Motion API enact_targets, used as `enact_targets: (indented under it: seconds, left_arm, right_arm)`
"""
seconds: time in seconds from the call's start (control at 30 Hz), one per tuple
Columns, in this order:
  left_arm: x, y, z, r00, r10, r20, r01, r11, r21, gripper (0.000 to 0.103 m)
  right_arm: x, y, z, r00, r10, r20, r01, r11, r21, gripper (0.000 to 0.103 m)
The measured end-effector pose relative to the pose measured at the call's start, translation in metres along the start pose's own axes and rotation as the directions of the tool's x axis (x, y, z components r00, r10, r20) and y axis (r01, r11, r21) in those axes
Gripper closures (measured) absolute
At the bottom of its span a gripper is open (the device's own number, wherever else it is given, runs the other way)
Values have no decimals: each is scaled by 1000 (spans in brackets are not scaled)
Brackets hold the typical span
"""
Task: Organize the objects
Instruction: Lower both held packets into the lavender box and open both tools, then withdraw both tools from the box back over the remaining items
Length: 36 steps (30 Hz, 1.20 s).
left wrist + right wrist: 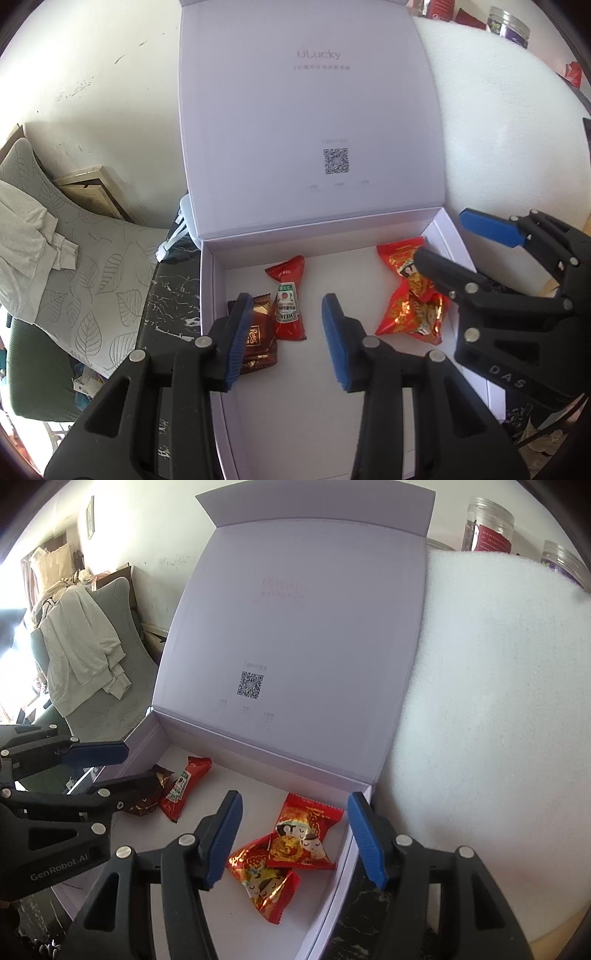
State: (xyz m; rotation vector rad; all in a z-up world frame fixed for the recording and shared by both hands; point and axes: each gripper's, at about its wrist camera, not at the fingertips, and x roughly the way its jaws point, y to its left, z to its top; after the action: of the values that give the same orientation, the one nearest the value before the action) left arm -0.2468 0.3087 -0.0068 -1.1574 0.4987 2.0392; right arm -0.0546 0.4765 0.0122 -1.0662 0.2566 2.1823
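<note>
Black gripper [286, 334] frames, blue ribbed pads [334, 339], silver screws [201, 342].

The box floor [332, 266] lies bare between the ketchup packet [290, 306] and the red candies [410, 302]. Behind, the raised lid [310, 110] blocks passage; a foam block [498, 701] crowds the right.

Scuffed white wall [92, 92] behind, daylight glaring in from the left; a grey leaf-patterned cushion [85, 266] with pale clothing [81, 642] draped over it; dark marbled counter [173, 295] below.
</note>
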Motion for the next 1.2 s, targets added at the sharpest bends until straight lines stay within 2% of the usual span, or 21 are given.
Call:
enact_targets:
  seconds: [0.13,0.57,0.73,1.2]
  left_arm:
    - [-7,1,0,1000,-13,15,13,1000,1,66]
    - [-65,-5,-5,996,-13,93,15,1000,-22,65]
    - [-84,-6,-12,994,5,113,-1,999,-36,56]
    - [-139,-6,-39,983,22,181,-11,998,-61,48]
  right_arm:
    - [-13,-4,-2,1000,-13,4,13,1000,-1,43]
    - [-74,3,-3,996,-66,63,68,997,-22,43]
    - [-97,8,-7,993,-83,88,87,996,-36,43]
    - [-146,24,-25,987,-92,134,99,994,-45,39]
